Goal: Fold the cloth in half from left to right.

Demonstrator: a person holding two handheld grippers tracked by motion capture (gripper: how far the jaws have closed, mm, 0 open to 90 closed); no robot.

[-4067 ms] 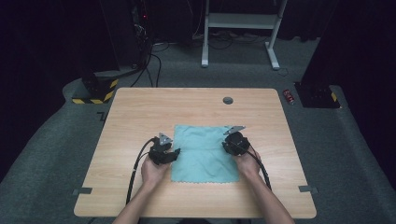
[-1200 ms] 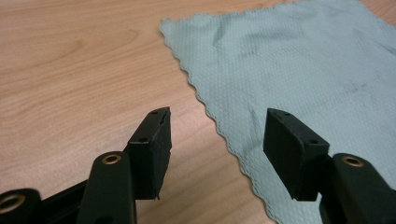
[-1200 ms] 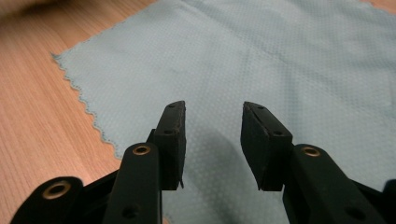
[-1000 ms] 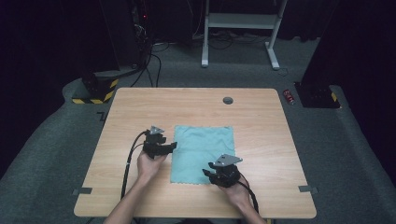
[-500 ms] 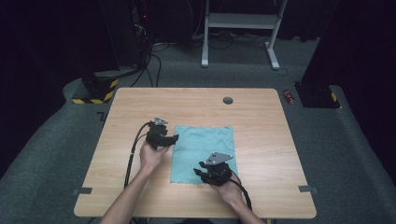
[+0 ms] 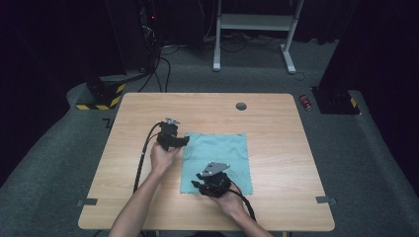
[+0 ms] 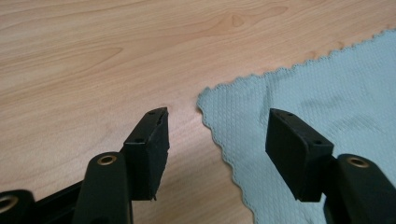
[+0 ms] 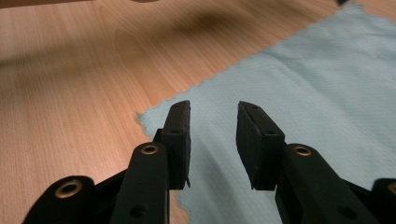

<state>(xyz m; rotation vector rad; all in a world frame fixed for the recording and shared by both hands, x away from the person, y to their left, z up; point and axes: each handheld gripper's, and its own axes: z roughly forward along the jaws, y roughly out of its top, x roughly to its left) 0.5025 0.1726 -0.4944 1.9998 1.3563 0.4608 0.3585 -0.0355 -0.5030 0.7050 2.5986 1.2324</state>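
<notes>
The wooden table (image 6: 276, 123) carries a teal cloth (image 6: 225, 150) spread flat near its middle, closer to the person's edge. The cloth is nearly square, with only a slightly longer run from the near edge towards the far one, and its sides lie roughly square to the table's edges; its rim is pinked in small scallops.

Both grippers sit along the cloth's left edge — probably set to pick up that side for a fold. The left gripper (image 7: 215, 133) hovers at the far left corner with its jaws wide apart, one over bare wood and the other over cloth, so the corner lies between them ungripped. The right gripper (image 8: 212, 123) is at the near left corner; its jaws have just been closing and stand about half apart — both over the cloth, close to it, yet no fabric is pinched between them.
</notes>
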